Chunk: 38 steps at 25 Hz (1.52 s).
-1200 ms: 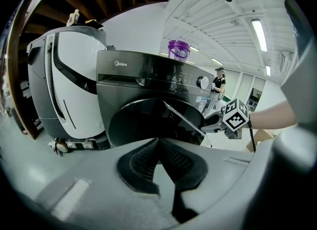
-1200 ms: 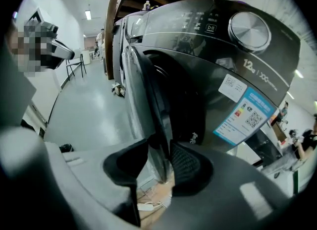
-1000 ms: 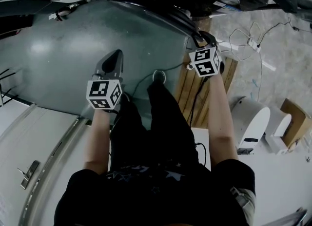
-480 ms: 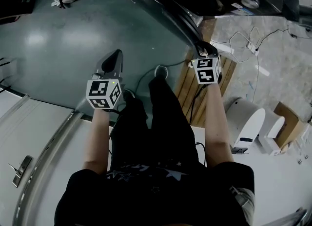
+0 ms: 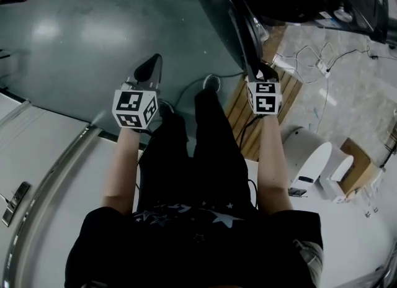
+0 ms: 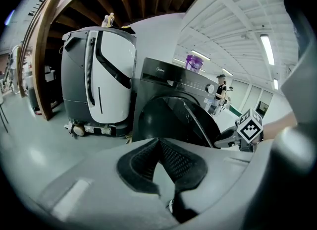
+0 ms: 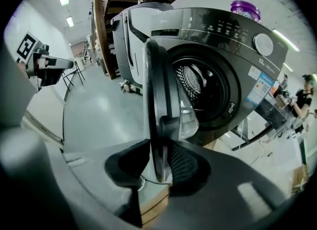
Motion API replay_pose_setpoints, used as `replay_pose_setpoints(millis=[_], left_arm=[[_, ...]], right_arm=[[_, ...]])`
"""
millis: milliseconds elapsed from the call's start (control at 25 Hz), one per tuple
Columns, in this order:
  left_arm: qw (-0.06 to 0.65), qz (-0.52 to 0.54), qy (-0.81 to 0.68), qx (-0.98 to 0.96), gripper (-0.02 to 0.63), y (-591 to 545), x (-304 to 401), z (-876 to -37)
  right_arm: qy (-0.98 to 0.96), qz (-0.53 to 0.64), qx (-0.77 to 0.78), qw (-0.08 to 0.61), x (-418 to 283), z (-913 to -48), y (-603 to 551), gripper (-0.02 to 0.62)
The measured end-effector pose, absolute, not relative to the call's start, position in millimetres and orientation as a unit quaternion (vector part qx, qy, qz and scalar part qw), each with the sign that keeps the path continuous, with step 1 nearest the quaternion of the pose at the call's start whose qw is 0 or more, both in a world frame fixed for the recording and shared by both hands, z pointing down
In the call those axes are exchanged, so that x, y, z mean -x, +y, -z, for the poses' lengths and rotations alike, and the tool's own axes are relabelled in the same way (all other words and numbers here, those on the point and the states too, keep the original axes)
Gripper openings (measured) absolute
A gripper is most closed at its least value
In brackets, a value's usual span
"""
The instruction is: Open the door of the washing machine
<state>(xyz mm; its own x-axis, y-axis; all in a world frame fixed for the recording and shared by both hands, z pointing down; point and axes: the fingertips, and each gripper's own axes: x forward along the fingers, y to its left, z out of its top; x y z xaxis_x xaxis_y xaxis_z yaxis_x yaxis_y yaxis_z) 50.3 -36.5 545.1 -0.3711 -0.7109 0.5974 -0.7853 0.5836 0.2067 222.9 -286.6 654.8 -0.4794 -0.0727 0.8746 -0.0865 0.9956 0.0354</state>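
Now the door (image 7: 159, 100) stands swung out from the washing machine (image 7: 250, 70), seen edge-on in the right gripper view, with the drum (image 7: 200, 87) exposed behind it. The right gripper (image 7: 158, 144) has the door's rim between its fingers, which are closing and touch it on both sides. The left gripper (image 6: 158, 141) hangs well apart over the grey floor (image 5: 74, 38), fingers pressed together at the tips, holding nothing.
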Motion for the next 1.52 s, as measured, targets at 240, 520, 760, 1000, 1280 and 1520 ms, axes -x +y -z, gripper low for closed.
replay_pose_setpoints(millis=[240,520,760,1000,1280,1520], left_arm=[[0.335,-0.044,-0.831,-0.442,0.011,0.6,-60.7,-544.3],[0.335,-0.032,-0.846,-0.414,0.011,51.6,-63.4,-540.8],[0.334,-0.022,-0.862,-0.38,0.011,105.0,-58.8,-534.1],[0.338,-0.013,-0.874,-0.348,0.011,170.7,-50.3,-535.3],[0.342,-0.002,-0.885,-0.315,0.011,222.6,-45.8,-529.1],[0.346,0.0,-0.893,-0.289,0.011,246.5,-36.9,-533.0]], right_arm=[[-0.861,-0.03,0.008,0.508,-219.6,-651.9,-213.4,0.12],[-0.861,-0.069,0.064,0.5,-200.5,-649.5,-128.0,0.132],[-0.859,-0.084,0.109,0.493,-172.9,-646.7,-64.3,0.129],[-0.861,-0.128,0.111,0.479,-133.7,-643.9,-5.8,0.132],[-0.861,-0.161,0.105,0.471,-90.7,-641.6,38.3,0.131],[-0.864,-0.176,0.148,0.448,-48.5,-633.7,72.9,0.13]])
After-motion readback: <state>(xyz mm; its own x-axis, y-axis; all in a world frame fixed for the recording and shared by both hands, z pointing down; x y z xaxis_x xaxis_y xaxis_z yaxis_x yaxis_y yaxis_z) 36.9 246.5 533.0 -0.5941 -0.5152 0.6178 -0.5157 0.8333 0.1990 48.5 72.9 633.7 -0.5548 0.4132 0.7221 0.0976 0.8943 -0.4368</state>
